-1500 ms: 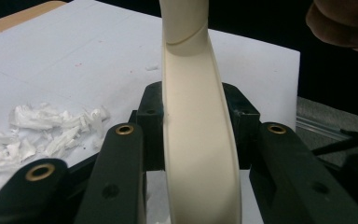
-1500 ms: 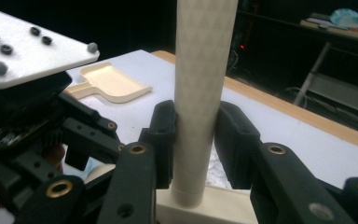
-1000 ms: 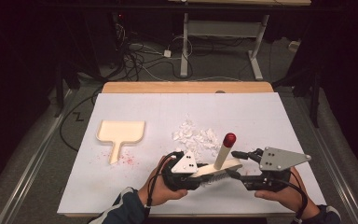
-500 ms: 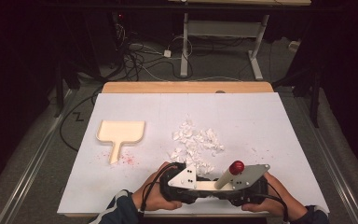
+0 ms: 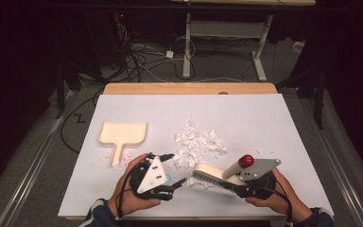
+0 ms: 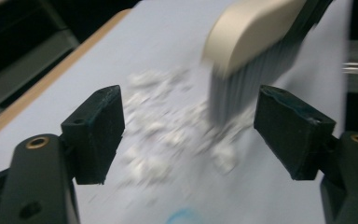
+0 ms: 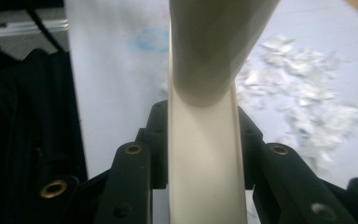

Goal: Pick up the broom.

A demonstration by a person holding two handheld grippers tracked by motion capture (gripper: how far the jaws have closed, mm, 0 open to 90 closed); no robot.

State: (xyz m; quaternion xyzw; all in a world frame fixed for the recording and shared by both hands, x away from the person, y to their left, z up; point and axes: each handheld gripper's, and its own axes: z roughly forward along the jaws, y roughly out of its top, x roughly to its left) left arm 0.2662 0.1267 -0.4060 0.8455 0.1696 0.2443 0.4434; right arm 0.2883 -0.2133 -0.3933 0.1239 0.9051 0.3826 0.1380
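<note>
A cream brush [image 5: 212, 174] with a red knob [image 5: 246, 161] on its handle lies low over the near edge of the white sheet. Its bristles touch the edge of a pile of white paper scraps [image 5: 199, 144]. My right gripper [image 5: 234, 183] is shut on the brush handle [image 7: 205, 154]; its jaws have just been closing on it. My left gripper [image 5: 177, 168] sits just left of the brush head. Its jaws have just been opening and stand open [image 6: 189, 130], with nothing between them. Beyond them are scraps [image 6: 168, 126] and the brush [image 6: 251, 37].
A cream dustpan [image 5: 122, 135] lies flat on the left part of the white sheet [image 5: 264, 118], handle toward me. A wooden table edge [image 5: 189, 88] runs along the far side. Cables and desk legs stand on the floor beyond.
The left gripper has let go of the brush, opened and moved left. The right gripper has closed on the handle, and the brush has tipped from upright to low, with bristles at the scraps.
</note>
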